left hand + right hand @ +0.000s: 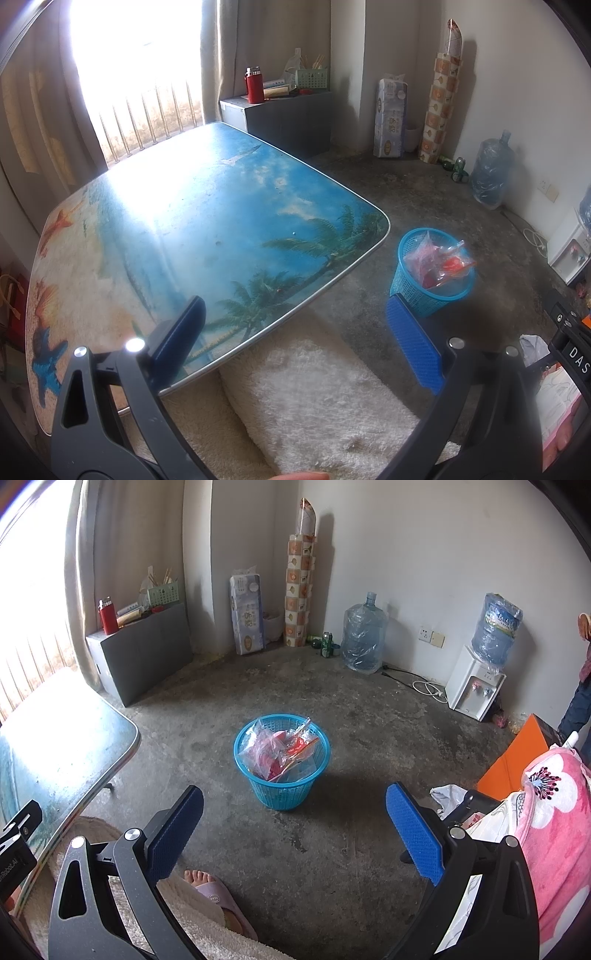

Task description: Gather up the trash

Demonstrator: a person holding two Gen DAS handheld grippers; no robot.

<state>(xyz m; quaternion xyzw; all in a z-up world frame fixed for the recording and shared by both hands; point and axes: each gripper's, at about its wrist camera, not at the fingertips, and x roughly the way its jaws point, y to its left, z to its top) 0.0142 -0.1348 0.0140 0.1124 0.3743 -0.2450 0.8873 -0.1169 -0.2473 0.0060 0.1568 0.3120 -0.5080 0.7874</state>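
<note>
The left gripper [295,339] and the right gripper [293,834] are both spread wide, with nothing between the blue pads. The blue basket [281,794] stands on the concrete floor [369,738] beside the beach-print table [207,206], filled with plastic wrappers [280,749].

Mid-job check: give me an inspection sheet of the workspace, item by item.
Surface: beach-print table bare, strong window glare.
Job's things: blue basket upright on the concrete floor, holding clear and red plastic wrappers.
Clutter: green cans by the wall; white crumpled bag near the right gripper.
Grippers: left gripper open, empty; right gripper open, empty.
Cables: white cord coiled beside the water dispenser.
Surroundings: water jug, red flask on the grey cabinet, person's foot.
</note>
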